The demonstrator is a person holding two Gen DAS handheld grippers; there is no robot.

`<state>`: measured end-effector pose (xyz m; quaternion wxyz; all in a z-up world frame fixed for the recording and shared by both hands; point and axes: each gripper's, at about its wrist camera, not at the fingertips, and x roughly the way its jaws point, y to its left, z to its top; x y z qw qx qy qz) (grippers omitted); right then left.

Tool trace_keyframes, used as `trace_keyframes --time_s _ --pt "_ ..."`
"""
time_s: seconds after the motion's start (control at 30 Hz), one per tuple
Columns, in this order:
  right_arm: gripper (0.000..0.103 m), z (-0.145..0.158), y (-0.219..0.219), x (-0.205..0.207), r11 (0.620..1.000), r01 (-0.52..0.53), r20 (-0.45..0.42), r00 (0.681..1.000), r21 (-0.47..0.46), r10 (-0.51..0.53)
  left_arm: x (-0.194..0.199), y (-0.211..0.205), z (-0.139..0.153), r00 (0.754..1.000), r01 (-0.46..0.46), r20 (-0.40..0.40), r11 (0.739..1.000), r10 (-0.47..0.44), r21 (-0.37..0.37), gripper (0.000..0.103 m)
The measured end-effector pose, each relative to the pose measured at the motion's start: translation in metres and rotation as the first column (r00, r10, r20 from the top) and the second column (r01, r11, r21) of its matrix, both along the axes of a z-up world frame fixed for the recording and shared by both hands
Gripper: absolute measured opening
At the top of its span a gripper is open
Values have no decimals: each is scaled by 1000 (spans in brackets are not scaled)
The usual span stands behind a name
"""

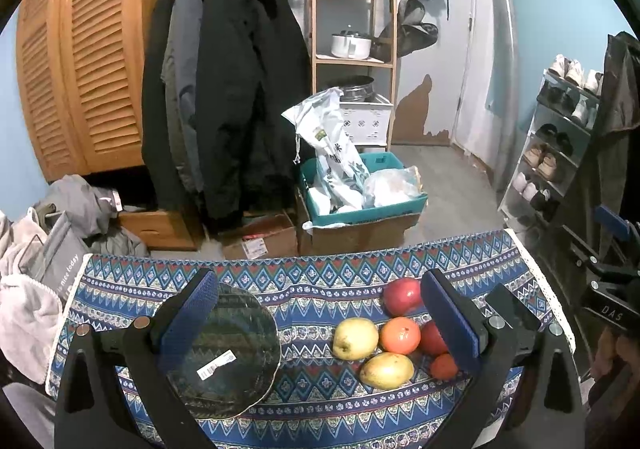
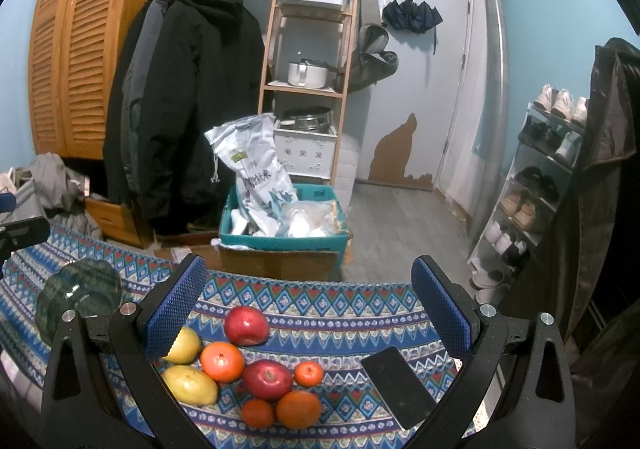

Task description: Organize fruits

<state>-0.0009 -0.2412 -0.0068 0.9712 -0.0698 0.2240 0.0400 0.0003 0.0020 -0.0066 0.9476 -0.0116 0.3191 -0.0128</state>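
Fruits (image 2: 267,380): eight; plate (image 1: 224,353): one

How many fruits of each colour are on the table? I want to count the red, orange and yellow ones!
Red: 2, the far apple and the near apple.
Orange: 4, the big orange, the small orange, the front small orange and the front big orange.
Yellow: 2, the yellow apple and the mango.
Total: 8.
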Motion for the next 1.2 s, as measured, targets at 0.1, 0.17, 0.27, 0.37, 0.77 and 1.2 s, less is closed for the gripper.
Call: trace_keyframes --time_s 0.1,0.17,0.27,0.37,0.77,1.2 --pt "101 -8 0 -2 1000 0 -5 1000 -1 0 1 -2 1 1000 3 -4 1000 -3 0 102" --pt "101 -11 -1 -3 1000 0 -9 1000 -3 0 2 -2 0 1000 5 -7 1000 -5 2 102" --pt "101 -14 -2 -4 1000 0 -18 1000 -6 0 3 -4 -2 1000 10 -13 1000 -10 7 102" --pt "101 -14 -2 -2 1000 1 -31 1000 -12 -1 5 -6 -4 1000 15 -21 1000 -14 12 102" --pt "101 -33 -11 15 1000 0 -171 985 17 3 25 -19 -45 987 46 -155 999 -44 13 102" --pt "101 -80 -22 37 999 45 -343 939 8 -40 48 -31 -98 952 68 -299 998 -62 10 102"
